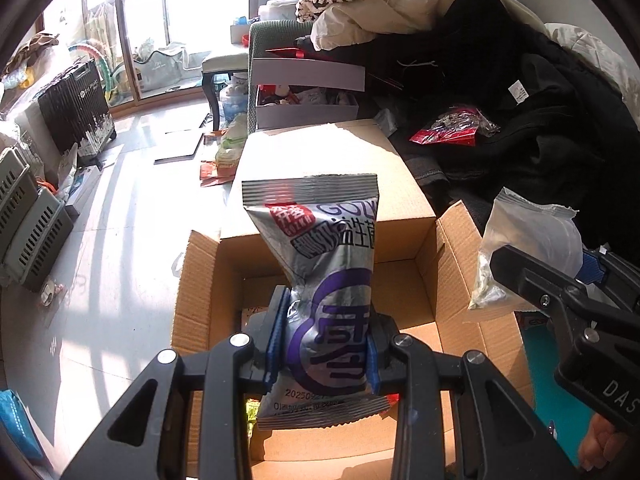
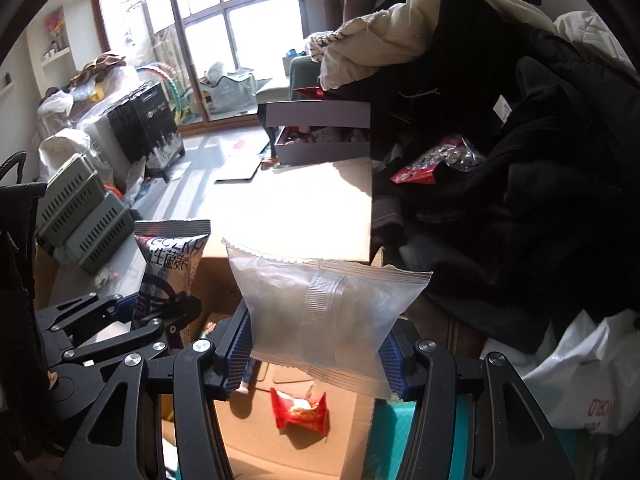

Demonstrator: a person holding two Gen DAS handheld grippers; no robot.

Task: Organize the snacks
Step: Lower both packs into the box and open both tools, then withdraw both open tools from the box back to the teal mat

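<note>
My left gripper (image 1: 326,340) is shut on a silver and purple snack packet (image 1: 324,280) and holds it upright over the open cardboard box (image 1: 424,216). My right gripper (image 2: 320,344) is shut on a clear white snack packet (image 2: 320,304), also above the box (image 2: 292,448). The right gripper (image 1: 560,300) with its clear packet (image 1: 528,248) shows at the right of the left wrist view. The left gripper (image 2: 160,312) with the silver packet (image 2: 168,264) shows at the left of the right wrist view. A red snack packet (image 2: 300,408) lies on the box floor.
A pile of dark and cream clothes (image 1: 520,80) covers the sofa to the right, with a red foil packet (image 1: 452,128) on it. A white open gift box (image 1: 308,96) stands behind the cardboard box. Grey crates (image 1: 28,216) and a black heater (image 1: 76,108) stand left. A white plastic bag (image 2: 580,372) lies at the right.
</note>
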